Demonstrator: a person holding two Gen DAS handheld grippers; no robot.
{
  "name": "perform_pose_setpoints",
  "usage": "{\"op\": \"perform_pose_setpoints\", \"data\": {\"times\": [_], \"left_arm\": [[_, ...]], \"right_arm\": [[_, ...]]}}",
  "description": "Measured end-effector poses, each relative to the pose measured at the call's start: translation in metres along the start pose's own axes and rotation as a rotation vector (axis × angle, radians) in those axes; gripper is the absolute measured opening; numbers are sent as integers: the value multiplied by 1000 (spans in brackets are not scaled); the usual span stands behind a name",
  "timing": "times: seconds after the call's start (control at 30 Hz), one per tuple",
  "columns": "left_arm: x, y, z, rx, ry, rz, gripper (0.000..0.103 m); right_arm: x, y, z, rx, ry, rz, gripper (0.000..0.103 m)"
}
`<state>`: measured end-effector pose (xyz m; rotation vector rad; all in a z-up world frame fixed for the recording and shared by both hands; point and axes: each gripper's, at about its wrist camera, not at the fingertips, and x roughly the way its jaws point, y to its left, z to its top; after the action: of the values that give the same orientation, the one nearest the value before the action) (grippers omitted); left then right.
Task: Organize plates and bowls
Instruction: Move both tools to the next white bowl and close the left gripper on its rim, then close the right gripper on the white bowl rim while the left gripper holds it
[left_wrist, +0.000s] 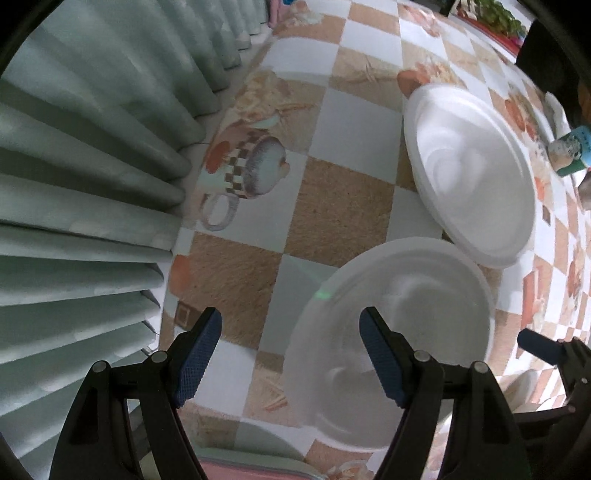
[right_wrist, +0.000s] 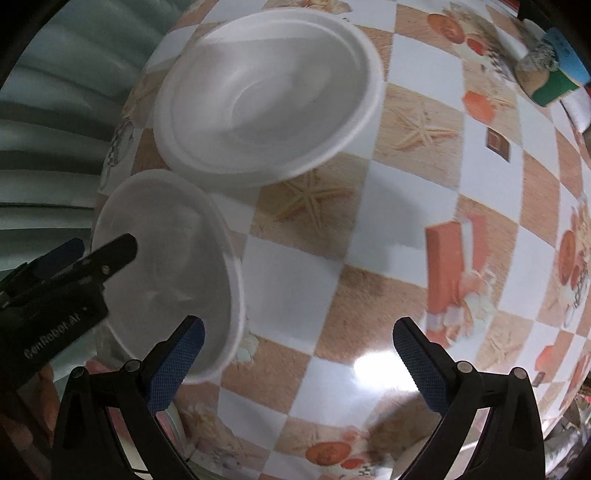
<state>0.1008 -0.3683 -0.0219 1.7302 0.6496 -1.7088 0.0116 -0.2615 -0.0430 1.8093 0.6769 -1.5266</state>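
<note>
Progress looks early: I see two white foam dishes apart on the checkered counter (right_wrist: 369, 229), nothing stacked yet. Near bowl (left_wrist: 399, 325) sits just ahead of my left gripper (left_wrist: 291, 354), far plate (left_wrist: 469, 173) beyond it, rims nearly touching. Both look empty. Left gripper released, holding nothing; right gripper (right_wrist: 295, 362) also spread wide over bare counter. Stacking and placing still left, I'd judge.

The two white plates, the far one (left_wrist: 476, 177) and the near one (left_wrist: 402, 306), look like matt foam, smooth with moulded rings. The checked tablecloth (right_wrist: 388, 206) is glossy, catching glare. The curtain (left_wrist: 81, 192) is pleated cloth. The finger pads (right_wrist: 175, 365) are blue, finely textured rubber on black plastic.
</note>
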Motion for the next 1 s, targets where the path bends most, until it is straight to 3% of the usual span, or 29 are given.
{"op": "perform_pose_setpoints", "data": {"times": [0.07, 0.1, 0.13, 0.17, 0.23, 0.3, 0.37, 0.53, 0.87, 1.0], "left_arm": [[5, -5, 2, 10, 10, 4, 80], [7, -8, 3, 16, 18, -2, 76], [9, -10, 3, 21, 24, -6, 67], [12, -13, 3, 29, 39, -18, 62], [15, -18, 2, 47, 61, -31, 43], [14, -26, 0, 72, 56, -29, 42], [14, -34, -3, 98, 58, -29, 39], [12, -62, -17, 156, 69, -38, 33], [10, -117, -76, 284, 97, -41, 33], [12, -128, -97, 290, 114, -46, 33]], "right_arm": [[4, 2, 2, -4, 1, -4, 103], [7, 3, 3, -6, 3, -6, 103], [9, 4, 3, -7, 3, -9, 103], [10, 4, 3, -4, 2, -11, 92], [14, 2, 1, 12, 13, 14, 71], [16, 6, 2, 22, -1, 46, 62], [18, 5, 1, 24, 13, 109, 39], [25, 1, -10, 26, 37, 116, 25], [29, -35, -70, 47, 69, 110, 25], [33, -41, -96, 47, 82, 99, 25]]}}
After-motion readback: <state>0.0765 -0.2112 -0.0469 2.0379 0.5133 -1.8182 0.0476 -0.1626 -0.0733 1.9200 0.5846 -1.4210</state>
